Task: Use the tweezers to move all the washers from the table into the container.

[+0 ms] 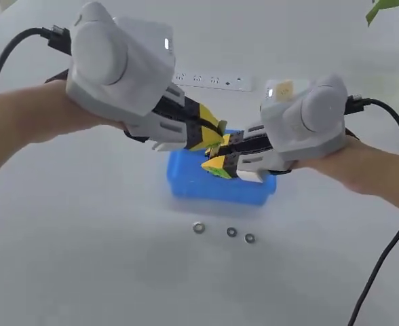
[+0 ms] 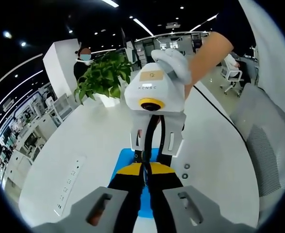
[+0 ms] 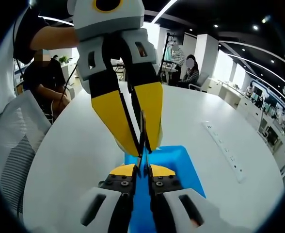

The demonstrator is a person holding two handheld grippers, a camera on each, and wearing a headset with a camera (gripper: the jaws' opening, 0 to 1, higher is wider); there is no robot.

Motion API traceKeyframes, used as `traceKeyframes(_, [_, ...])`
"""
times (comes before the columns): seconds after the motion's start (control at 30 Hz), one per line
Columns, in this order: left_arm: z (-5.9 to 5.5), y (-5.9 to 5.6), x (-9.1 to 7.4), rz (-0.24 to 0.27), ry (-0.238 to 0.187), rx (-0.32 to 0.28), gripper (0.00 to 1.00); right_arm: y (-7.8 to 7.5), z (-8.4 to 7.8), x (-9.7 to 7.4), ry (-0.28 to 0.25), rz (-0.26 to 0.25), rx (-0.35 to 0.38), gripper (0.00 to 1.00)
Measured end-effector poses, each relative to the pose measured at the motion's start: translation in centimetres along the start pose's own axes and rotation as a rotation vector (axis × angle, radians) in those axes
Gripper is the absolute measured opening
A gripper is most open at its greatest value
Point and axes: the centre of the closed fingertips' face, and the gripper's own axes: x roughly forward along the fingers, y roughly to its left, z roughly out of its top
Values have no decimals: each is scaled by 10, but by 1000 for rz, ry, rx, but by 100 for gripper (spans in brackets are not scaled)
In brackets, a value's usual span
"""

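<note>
Silver washers point(image 1: 231, 232), all three, lie at six o'clock from the container point(image 1: 186, 185), while the left gripper point(image 1: 218, 134) and right gripper point(image 1: 213, 163) both pinch the tweezers point(image 3: 142, 156).

container point(image 1: 199, 187) far half hidden | tweezers point(image 3: 142, 145) tips too thin to make out | plant point(image 1: 393, 10) cut off

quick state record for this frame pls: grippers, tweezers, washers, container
left gripper: tongs shut on tweezers, above container
right gripper: tongs shut on same tweezers, tip to tip with left gripper
container: blue, on table, under both grippers
washers: three, in a row on table, on the person's side of container, not touching it
progress: no washer gripped yet
</note>
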Motion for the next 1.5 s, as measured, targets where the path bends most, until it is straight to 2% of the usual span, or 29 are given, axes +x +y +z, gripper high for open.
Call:
traceKeyframes(0.13, [4,1,0,3,-16,2,6,-2,2,-1,-8,-7,1,11])
traceKeyframes(0.47, [8,2,-5,12,-40,-35,6,-5,5,-4,-14,-17,-2,10])
traceKeyframes(0.83, [13,6,-7,36,-53,-33,6,-9,5,-5,-3,-29,-11,9])
traceKeyframes(1.0, [13,6,-6,29,-58,-29,6,-10,4,-5,0,-33,-12,9])
traceKeyframes(1.2, [16,9,-6,36,-75,-26,6,-13,3,-6,9,-56,-7,13])
traceKeyframes(1.3, [21,14,-9,52,-96,-35,6,-14,2,-7,12,-66,4,24])
traceKeyframes(1.5, [20,19,-11,68,-97,-38,6,-19,8,-21,-23,-109,32,27])
